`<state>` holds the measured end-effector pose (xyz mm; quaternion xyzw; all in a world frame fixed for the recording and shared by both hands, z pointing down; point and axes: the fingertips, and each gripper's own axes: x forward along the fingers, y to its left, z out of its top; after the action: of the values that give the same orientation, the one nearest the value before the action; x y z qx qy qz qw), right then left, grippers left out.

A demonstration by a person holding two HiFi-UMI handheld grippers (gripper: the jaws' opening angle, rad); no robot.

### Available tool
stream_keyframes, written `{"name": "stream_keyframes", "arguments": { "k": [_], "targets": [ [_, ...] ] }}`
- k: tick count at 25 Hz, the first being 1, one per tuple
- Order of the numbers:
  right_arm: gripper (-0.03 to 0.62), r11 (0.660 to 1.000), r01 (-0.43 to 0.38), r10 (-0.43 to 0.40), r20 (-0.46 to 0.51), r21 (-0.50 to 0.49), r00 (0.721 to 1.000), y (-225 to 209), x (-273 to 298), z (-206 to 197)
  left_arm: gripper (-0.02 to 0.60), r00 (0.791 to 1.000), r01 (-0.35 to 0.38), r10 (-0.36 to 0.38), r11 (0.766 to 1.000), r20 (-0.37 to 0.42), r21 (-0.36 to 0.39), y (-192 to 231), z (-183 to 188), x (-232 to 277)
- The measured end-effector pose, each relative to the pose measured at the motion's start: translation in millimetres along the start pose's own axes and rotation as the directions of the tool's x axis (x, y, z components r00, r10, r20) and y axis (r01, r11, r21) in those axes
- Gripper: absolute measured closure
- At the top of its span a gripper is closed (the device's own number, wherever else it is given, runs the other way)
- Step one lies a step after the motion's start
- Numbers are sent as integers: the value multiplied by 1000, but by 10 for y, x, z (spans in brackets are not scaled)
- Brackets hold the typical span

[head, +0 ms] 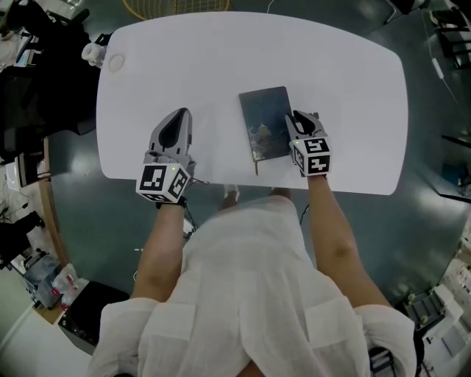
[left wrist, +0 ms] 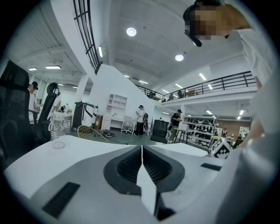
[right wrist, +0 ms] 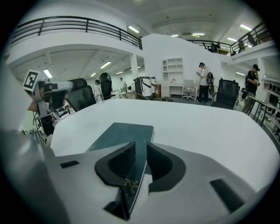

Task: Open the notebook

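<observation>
Right claw [right wrist: 140, 146] grips the notebook [right wrist: 121, 133] along its right edge.

White rounded table [head: 221, 59] on dark grey-green floor [head: 73, 199]. Wicker chair [head: 173, 6] at far edge. High white ceiling, round lights [left wrist: 131, 31] glowing. Railed mezzanine [left wrist: 227, 83] above, white shelving [right wrist: 174, 70] against back wall.

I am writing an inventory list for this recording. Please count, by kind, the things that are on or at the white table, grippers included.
notebook: 1
gripper: 2 (left gripper, right gripper)
clear bottle: 1
small round piece: 1
total: 5
</observation>
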<state>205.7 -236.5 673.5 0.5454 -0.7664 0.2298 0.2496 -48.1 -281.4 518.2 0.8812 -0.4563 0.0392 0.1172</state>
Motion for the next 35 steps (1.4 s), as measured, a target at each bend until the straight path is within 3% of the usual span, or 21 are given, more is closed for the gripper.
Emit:
{"name": "stream_keyframes", "arguments": {
  "k": [8, 22, 35],
  "targets": [
    [511, 998, -13, 16, -58, 61, 998, -36, 52, -170, 566, 1000, 4, -4, 1000, -4, -4, -38, -8, 7],
    [519, 970, -58, 78, -75, 234, 994, -54, 84, -196, 566, 1000, 16, -16, 1000, 0, 10, -92, 26, 10],
    [540, 977, -35, 43, -35, 210, 998, -6, -120, 31, 566, 1000, 15, -15, 1000, 17, 26, -59, 163, -44]
  ]
}}
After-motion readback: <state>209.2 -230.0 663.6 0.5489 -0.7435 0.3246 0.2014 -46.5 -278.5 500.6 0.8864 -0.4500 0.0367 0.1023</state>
